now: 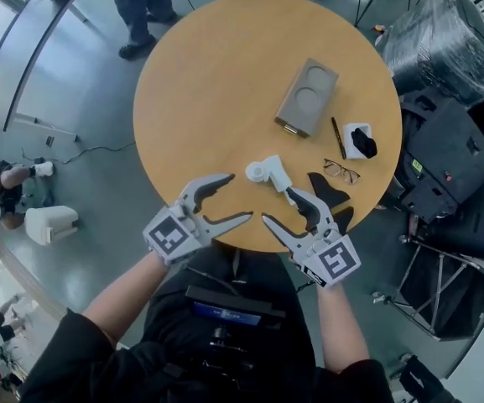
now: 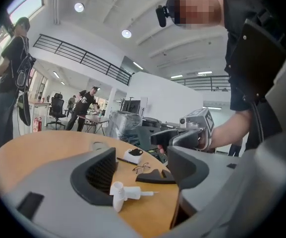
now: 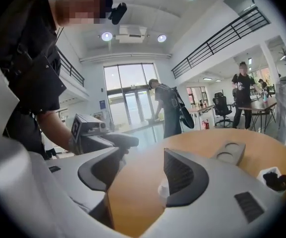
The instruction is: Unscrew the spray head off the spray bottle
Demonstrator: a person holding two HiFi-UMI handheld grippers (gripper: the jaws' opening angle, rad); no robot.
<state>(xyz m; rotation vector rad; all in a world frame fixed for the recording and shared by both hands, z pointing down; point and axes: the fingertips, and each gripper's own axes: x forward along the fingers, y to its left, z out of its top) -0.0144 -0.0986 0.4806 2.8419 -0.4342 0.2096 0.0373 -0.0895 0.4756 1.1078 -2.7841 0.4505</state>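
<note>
The white plastic spray head (image 1: 268,173) lies on the round wooden table (image 1: 208,82) near its front edge, just beyond the left gripper (image 1: 237,196) and the right gripper (image 1: 278,205). Both have their jaws spread, empty.

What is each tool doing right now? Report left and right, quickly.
Left tool: open, holding nothing.
Right tool: open, holding nothing.
</note>
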